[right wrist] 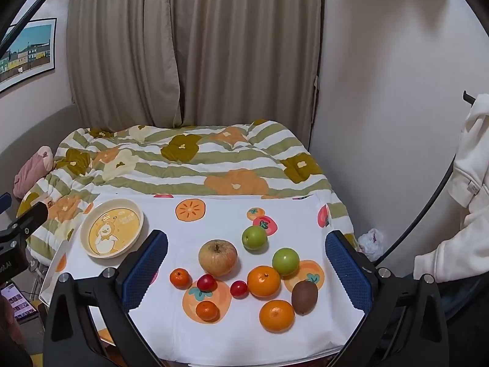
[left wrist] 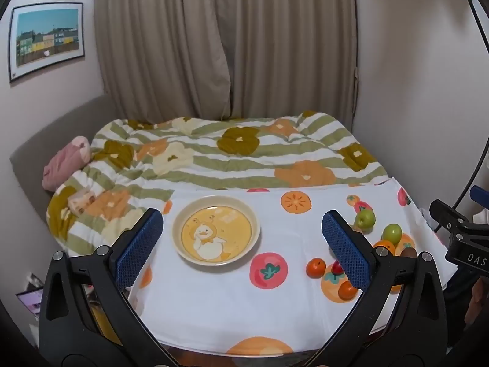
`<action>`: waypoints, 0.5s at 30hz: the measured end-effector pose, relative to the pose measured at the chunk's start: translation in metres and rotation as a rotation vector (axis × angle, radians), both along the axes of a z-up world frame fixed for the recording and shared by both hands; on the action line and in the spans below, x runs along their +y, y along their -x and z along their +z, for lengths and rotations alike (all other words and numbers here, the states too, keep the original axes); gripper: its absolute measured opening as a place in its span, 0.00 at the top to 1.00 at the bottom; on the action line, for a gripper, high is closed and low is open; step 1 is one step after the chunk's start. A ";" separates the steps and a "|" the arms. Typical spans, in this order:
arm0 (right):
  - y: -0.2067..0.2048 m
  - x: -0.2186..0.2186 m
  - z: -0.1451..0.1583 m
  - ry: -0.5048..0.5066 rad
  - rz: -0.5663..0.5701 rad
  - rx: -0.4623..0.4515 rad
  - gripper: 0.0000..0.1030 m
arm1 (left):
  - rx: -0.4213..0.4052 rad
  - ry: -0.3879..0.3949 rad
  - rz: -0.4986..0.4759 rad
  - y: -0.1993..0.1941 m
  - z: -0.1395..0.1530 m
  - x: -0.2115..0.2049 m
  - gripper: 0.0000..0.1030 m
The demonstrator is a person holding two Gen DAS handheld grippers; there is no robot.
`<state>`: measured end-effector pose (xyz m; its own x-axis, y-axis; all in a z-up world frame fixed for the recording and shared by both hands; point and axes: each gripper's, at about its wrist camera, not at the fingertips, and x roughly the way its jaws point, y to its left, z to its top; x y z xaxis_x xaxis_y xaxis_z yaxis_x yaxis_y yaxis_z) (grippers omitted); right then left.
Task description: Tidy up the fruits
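Observation:
A cream plate with a yellow duck picture [left wrist: 216, 230] [right wrist: 112, 228] sits empty on the fruit-print tablecloth [right wrist: 232, 336]. To its right lie loose fruits: a large apple [right wrist: 217, 257], two green apples [right wrist: 254, 237] [right wrist: 285, 261], two oranges [right wrist: 263, 280] [right wrist: 276, 315], two small tangerines [right wrist: 180, 277] [right wrist: 207, 310], two red cherry tomatoes [right wrist: 205, 282] [right wrist: 238, 288] and a kiwi [right wrist: 304, 296]. My left gripper [left wrist: 243, 249] is open and empty, above the cloth in front of the plate. My right gripper [right wrist: 247, 272] is open and empty, with the fruit pile showing between its fingers.
Behind the table is a bed with a striped flower quilt [left wrist: 232, 153] and a pink pillow [left wrist: 65, 162]. Curtains [left wrist: 226, 42] hang at the back. The other gripper's body [left wrist: 461, 238] shows at the right edge of the left wrist view. A white garment [right wrist: 470, 183] hangs on the right.

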<state>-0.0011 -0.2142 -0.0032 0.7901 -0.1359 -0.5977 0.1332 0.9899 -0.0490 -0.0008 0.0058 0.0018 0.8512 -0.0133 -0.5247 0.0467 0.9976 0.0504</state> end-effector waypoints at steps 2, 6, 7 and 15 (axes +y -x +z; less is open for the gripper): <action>-0.002 0.001 0.001 0.002 0.001 -0.001 0.00 | -0.001 0.000 0.006 -0.001 -0.001 -0.001 0.00; -0.005 0.002 0.003 0.005 0.004 -0.002 0.00 | 0.002 0.006 0.010 -0.002 -0.002 0.000 0.00; -0.004 0.003 0.003 0.005 0.003 -0.003 0.00 | 0.002 0.006 0.010 -0.002 -0.002 0.000 0.00; -0.003 0.007 0.001 0.013 0.011 -0.005 0.00 | 0.002 0.008 0.009 -0.002 -0.002 0.000 0.00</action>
<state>0.0021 -0.2071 -0.0020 0.7943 -0.1350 -0.5923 0.1230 0.9905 -0.0609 0.0012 0.0061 -0.0005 0.8500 -0.0094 -0.5266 0.0375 0.9984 0.0428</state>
